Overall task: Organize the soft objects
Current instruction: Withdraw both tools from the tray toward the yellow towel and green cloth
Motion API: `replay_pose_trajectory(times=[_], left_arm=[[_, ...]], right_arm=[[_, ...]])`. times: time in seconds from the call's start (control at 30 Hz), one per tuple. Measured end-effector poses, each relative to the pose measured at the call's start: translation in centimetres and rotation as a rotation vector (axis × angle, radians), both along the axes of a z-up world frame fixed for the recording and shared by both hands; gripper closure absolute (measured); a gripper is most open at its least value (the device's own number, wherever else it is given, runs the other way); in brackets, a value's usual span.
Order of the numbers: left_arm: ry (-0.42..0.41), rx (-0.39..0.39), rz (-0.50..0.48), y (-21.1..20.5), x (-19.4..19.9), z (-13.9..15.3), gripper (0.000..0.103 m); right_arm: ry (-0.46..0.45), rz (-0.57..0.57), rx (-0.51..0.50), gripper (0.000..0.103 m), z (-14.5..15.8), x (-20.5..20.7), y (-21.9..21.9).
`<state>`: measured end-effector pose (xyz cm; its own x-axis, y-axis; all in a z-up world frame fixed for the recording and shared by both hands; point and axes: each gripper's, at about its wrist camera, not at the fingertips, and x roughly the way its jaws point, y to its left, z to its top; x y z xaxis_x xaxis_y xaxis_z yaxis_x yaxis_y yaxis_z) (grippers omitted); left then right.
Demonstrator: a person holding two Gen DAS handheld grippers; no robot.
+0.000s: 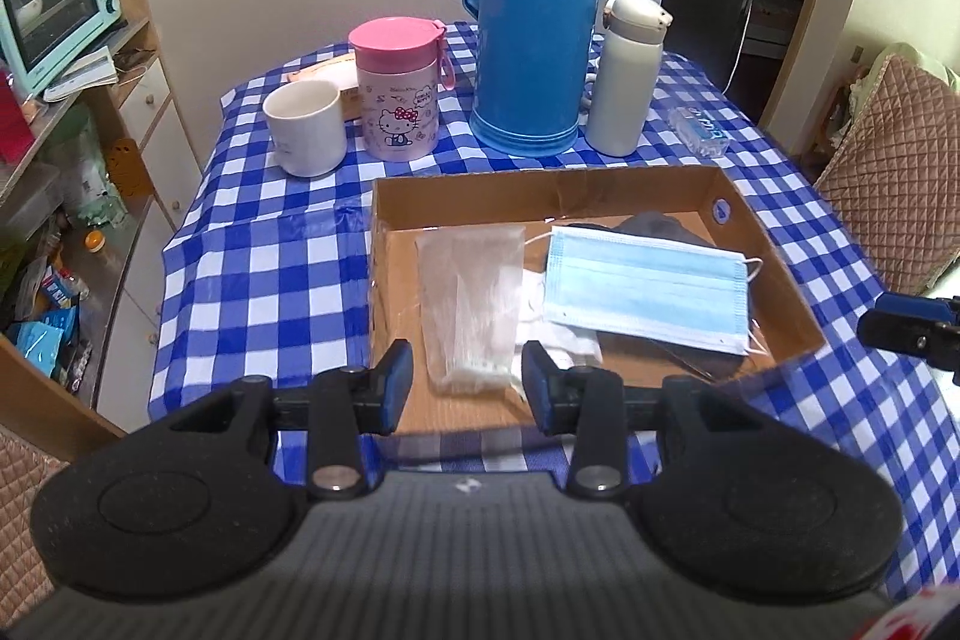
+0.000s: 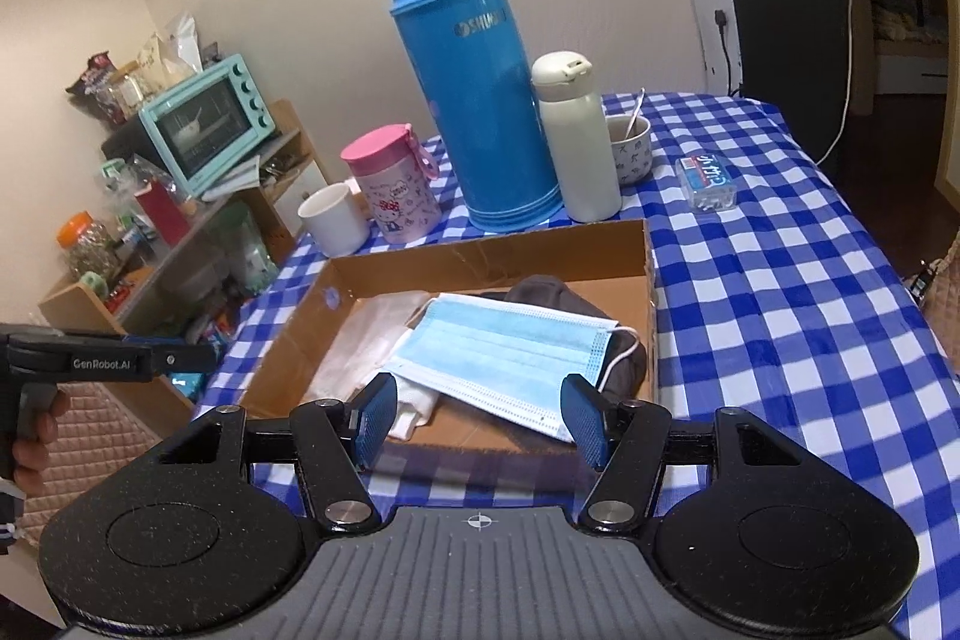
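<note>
The soft things are found gathered in the shallow cardboard box (image 1: 774, 244) on the checked desk (image 1: 270, 280): a blue face mask (image 1: 645, 289) is laid on top, a dark cloth (image 2: 540, 292) is tucked under it toward the far wall, a clear plastic bag (image 1: 471, 298) is spread along the other side, and a white cloth (image 2: 414, 403) is wedged between bag and mask.

Both tools are held clear above the near edge of the box. The left tool (image 1: 467, 391) is seen released, nothing between its blue pads; the right tool (image 2: 480, 415) is likewise released and empty, the mask only viewed through its gap.

The placing step is judged finished or nearly so. No soft item is seen left on the desk beside the blue thermos (image 1: 534, 10), so a check of the surroundings is called for next, or a tidying of the pile.
</note>
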<state>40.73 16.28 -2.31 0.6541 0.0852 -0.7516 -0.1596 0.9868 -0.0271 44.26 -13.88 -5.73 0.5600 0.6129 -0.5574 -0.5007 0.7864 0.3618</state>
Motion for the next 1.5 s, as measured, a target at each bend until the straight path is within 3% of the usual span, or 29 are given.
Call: replay_pose_trajectory(times=[0.27, 0.73, 1.5], left_arm=[[-0.009, -0.009, 0.008, -1.1, -4.4, 1.0, 0.066], [0.029, -0.037, 0.024, -3.2, -11.8, 0.3, 0.065], [0.165, -0.101, 0.018, -6.2, -19.2, -4.6, 0.060]], right_arm=[[0.020, -0.017, 0.035, 0.042, 1.0, -3.4, -2.0], [0.088, -0.033, 0.014, 0.042, 0.4, -9.1, -3.9], [0.199, 0.001, -0.082, 0.042, -3.4, -16.2, -4.6]])
